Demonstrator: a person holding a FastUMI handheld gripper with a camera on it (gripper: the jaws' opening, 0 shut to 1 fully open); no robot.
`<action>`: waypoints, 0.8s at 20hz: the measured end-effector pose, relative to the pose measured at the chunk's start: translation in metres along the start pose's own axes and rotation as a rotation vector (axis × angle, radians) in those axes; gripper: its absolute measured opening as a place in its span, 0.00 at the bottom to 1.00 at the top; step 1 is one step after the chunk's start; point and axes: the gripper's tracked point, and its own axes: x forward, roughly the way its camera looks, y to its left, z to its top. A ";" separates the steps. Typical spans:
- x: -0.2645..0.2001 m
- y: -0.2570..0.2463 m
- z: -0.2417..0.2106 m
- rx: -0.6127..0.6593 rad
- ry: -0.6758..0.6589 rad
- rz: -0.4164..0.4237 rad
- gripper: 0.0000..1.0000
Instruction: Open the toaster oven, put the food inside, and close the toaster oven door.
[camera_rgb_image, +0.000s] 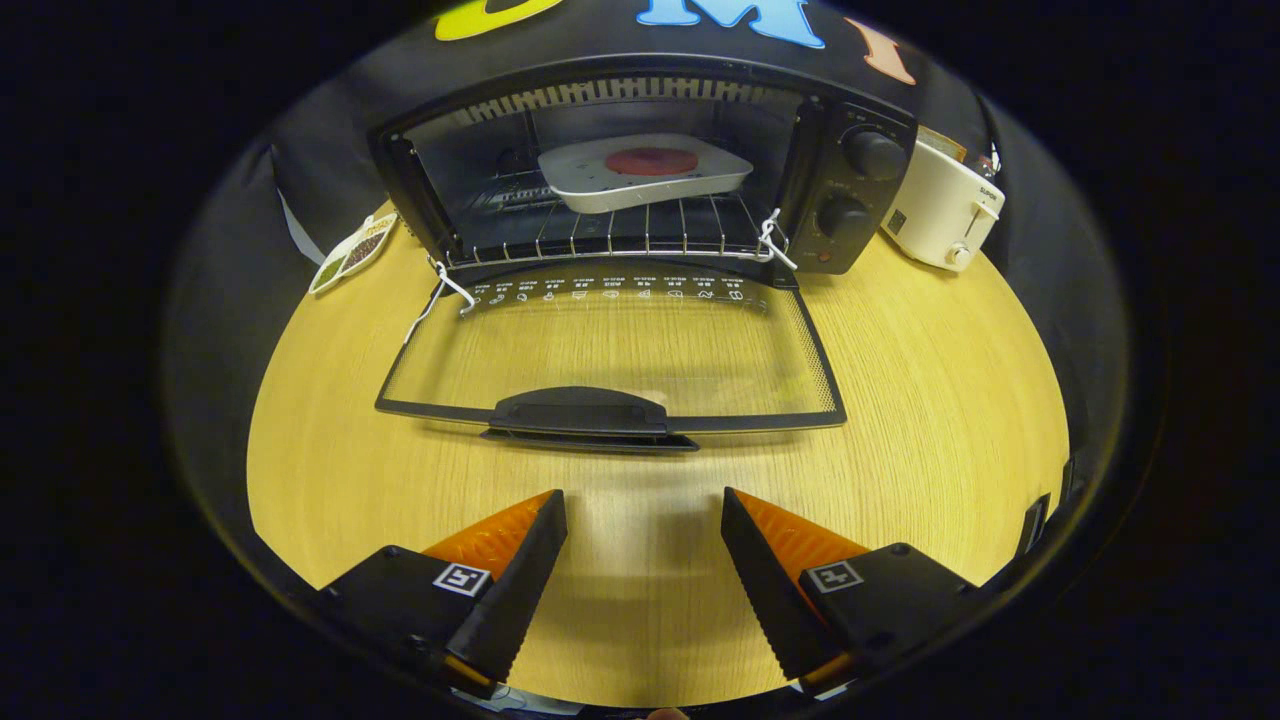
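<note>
Hovering low over the wooden table (950, 420), the gripper (644, 515) has its fingers spread wide w/ nothing between them, just bare tabletop. Ahead sits the toaster oven (640, 180) w/ its glass door (610, 350) dropped fully open, lying about flat just above the table, handle (580, 410) at the near edge and roughly centred ahead of the finger gap. Inside, on the wire rack (610, 235), a white tray (645, 172) carries the food (651, 161), a round red item; it sits well into the cavity, a bit toward the knob side, prob. so the door can swing up w/o catching it. White cords (770, 240) tie the rack's front corners to the door, likely so the rack slides out as the door drops, which would explain the rack front reaching the opening. Two knobs (872, 152) sit on the oven's panel. A white toaster (940, 210) stands just beside the oven on that side; a small divided dish (352, 250) of seeds or spices lies at the other side, near the booth wall. Judging by layout: open and load steps look done, closing is left. Fingers parked wide and in line w/ the handle fits a next move of getting under or around it to lift. Risk: the handle is low and close to the table, so little room to hook it.
</note>
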 end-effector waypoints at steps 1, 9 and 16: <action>0.003 -0.001 -0.001 -0.011 0.004 -0.006 0.99; 0.012 0.002 0.012 0.001 -0.005 -0.015 0.99; 0.015 0.004 0.019 0.043 -0.002 -0.021 0.99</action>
